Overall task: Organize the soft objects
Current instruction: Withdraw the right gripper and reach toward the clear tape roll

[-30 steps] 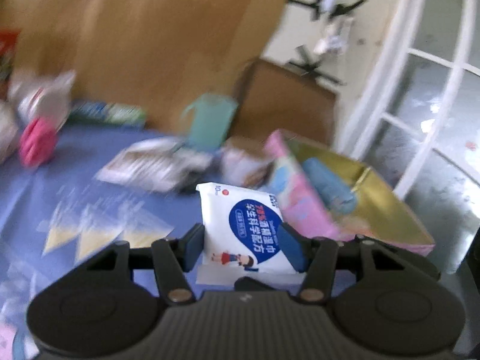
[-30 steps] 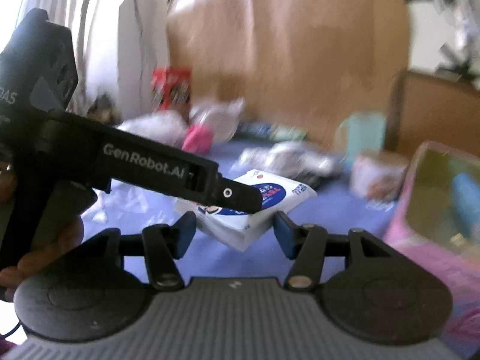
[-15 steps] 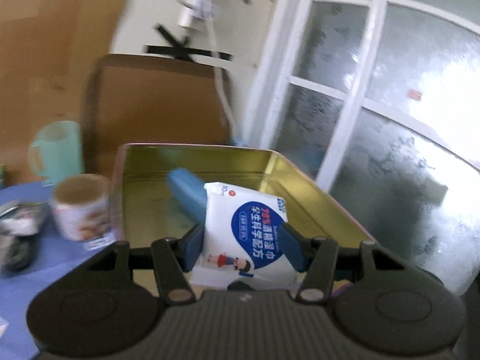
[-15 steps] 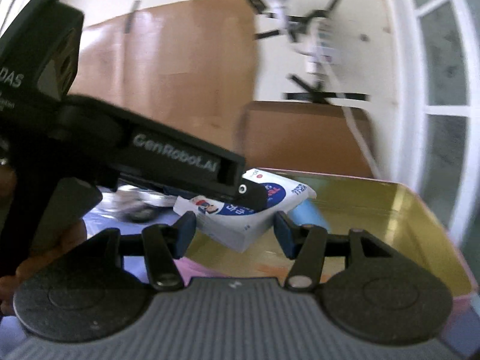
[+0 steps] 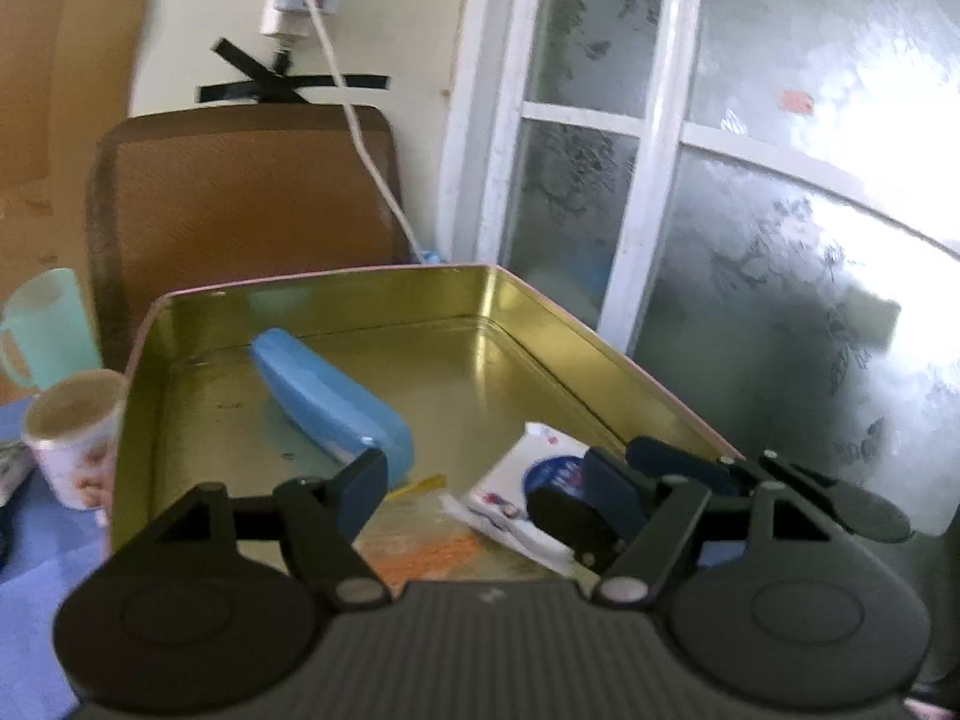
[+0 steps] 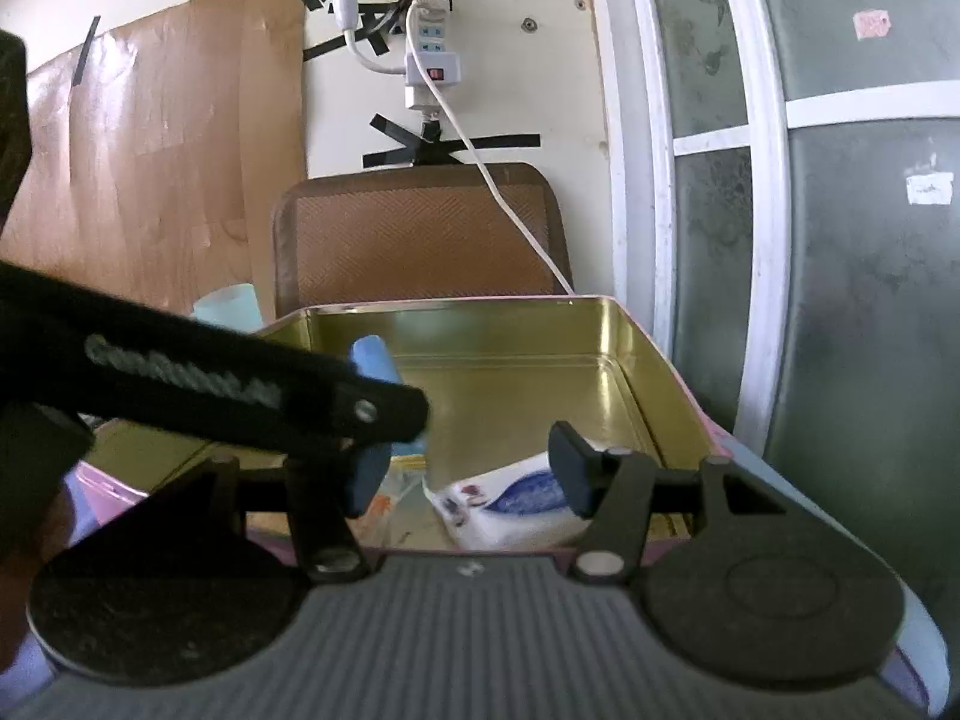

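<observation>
A gold tin [image 5: 324, 294] with a pink outside stands open at the table's right end. A blue case [image 5: 336, 402] lies inside it. The white tissue packet [image 5: 528, 474] with a blue label lies tilted on the tin floor, by the near right wall. My left gripper [image 5: 486, 489] hangs over it with its jaws opening. The packet sits low between them, and the pads do not press it. My right gripper [image 6: 468, 471] is open above the same packet [image 6: 510, 501] and holds nothing. The left gripper's finger [image 6: 384, 411] crosses that view from the left.
A patterned mug [image 5: 72, 432] and a teal cup [image 5: 42, 324] stand left of the tin on the blue cloth [image 5: 36, 552]. A brown chair back [image 5: 240, 192] rises behind. A frosted glass door [image 5: 750, 240] is at the right. A clear wrapper [image 5: 420, 546] lies in the tin.
Both grippers swung right from the blue cloth to the tin. The left jaws spread and the tissue packet dropped out onto the tin floor.
</observation>
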